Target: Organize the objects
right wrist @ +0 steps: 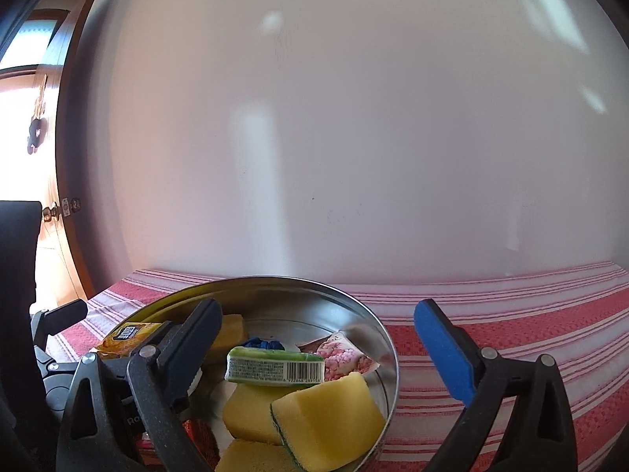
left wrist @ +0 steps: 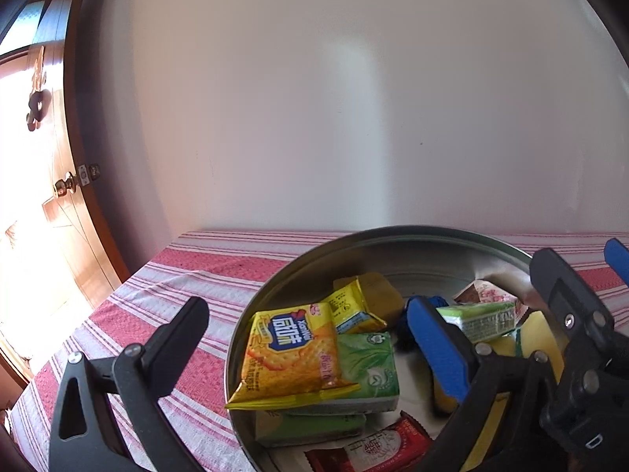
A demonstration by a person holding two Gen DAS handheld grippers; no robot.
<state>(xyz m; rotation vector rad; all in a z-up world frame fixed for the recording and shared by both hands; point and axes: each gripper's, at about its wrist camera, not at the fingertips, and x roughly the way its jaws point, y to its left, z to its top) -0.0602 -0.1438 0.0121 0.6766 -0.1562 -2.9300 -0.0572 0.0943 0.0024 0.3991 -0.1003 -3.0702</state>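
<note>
My left claw [left wrist: 310, 338] is nearest in its own view, spread wide with nothing between the fingers. Its black finger [left wrist: 177, 334] hangs over the striped cloth [left wrist: 165, 275] outside the bowl [left wrist: 275, 275], while its blue-padded finger [left wrist: 436, 350] hangs inside over the contents. Between those fingers I see the yellow cracker packet [left wrist: 289, 354] lying on top of a green tissue pack [left wrist: 365, 369], both leaning against the bowl's left wall. Behind them lies a second yellow packet [left wrist: 354, 306]; below, a red packet [left wrist: 373, 448] sits at the bowl's near edge.

My right claw [right wrist: 314, 344] is also spread wide and holds nothing. Its black finger [right wrist: 184, 354] hangs over the bowl [right wrist: 346, 299], and its blue-padded finger [right wrist: 444, 358] is outside the rim, over the cloth [right wrist: 511, 314]. Between them a green soap bar [right wrist: 275, 369] with a barcode rests on yellow sponges [right wrist: 326, 417], apart from both fingers. A pink packet [right wrist: 346, 358] lies just behind the soap, against the right wall, and something blue [right wrist: 263, 343] sits near the middle; I can't tell what it is.

The bowl stands on the cloth-covered desk against a pale wall [right wrist: 354, 137]. A wooden door [left wrist: 59, 204] with a brass knob is at far left.
</note>
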